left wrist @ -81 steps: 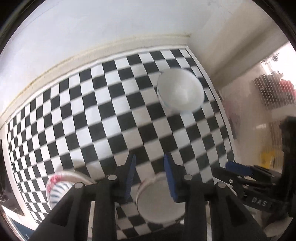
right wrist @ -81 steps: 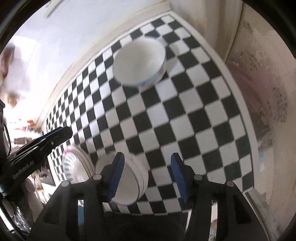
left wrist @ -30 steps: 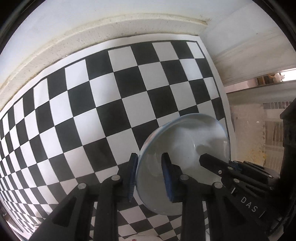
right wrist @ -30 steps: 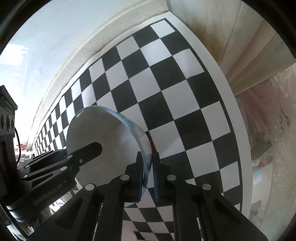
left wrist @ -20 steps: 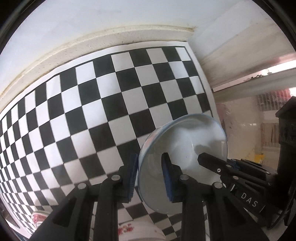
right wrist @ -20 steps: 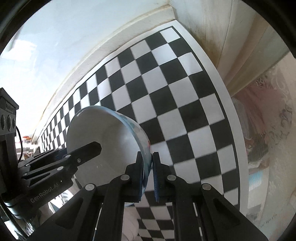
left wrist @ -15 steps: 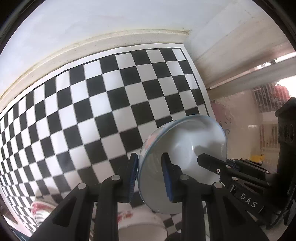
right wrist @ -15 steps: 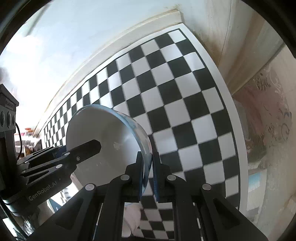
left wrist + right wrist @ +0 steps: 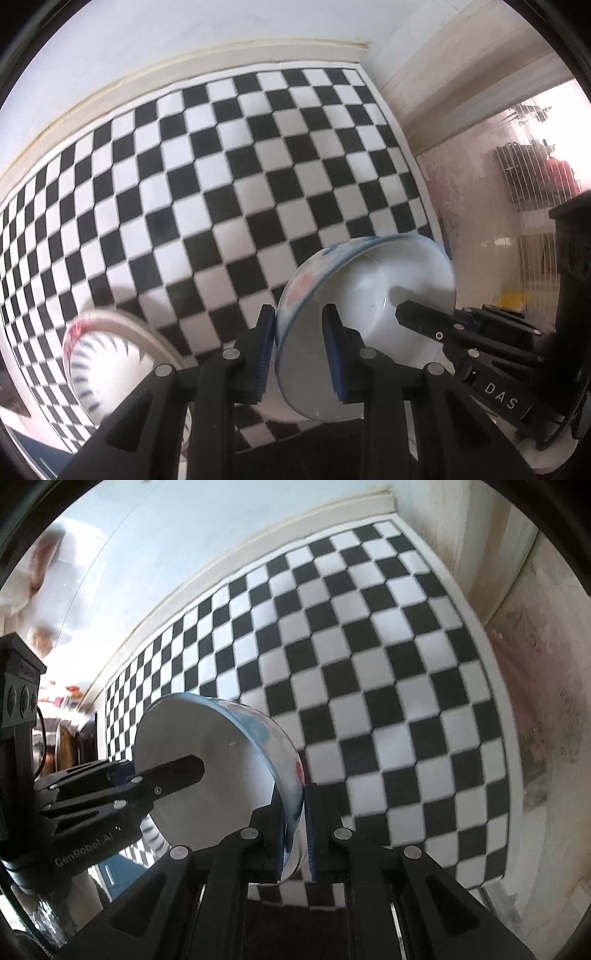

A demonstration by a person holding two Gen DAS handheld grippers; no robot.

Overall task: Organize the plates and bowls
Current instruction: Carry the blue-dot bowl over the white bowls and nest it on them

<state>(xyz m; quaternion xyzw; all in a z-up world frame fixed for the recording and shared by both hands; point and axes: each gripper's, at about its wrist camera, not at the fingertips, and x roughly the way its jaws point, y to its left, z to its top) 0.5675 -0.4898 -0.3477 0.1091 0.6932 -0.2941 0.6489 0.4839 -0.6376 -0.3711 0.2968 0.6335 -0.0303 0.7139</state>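
Both grippers hold one white bowl with a blue and red pattern [image 9: 369, 288], tilted and lifted above the checkered cloth. My left gripper [image 9: 300, 347] is shut on the bowl's left rim. My right gripper [image 9: 294, 812] is shut on the opposite rim; the bowl [image 9: 207, 760] fills the left of the right wrist view. A stack of plates with a red rim and blue dashes [image 9: 103, 354] lies on the cloth at the lower left of the left wrist view. Each gripper shows in the other's view.
The black and white checkered cloth [image 9: 221, 177] covers the table up to a white wall behind. A pale door frame and a pinkish floor [image 9: 546, 686] lie beyond the table's right edge.
Both grippers closed on the bowl at the far right of the cloth, lifted it and carried it back toward the near side. The plate stack has come into view at the lower left.
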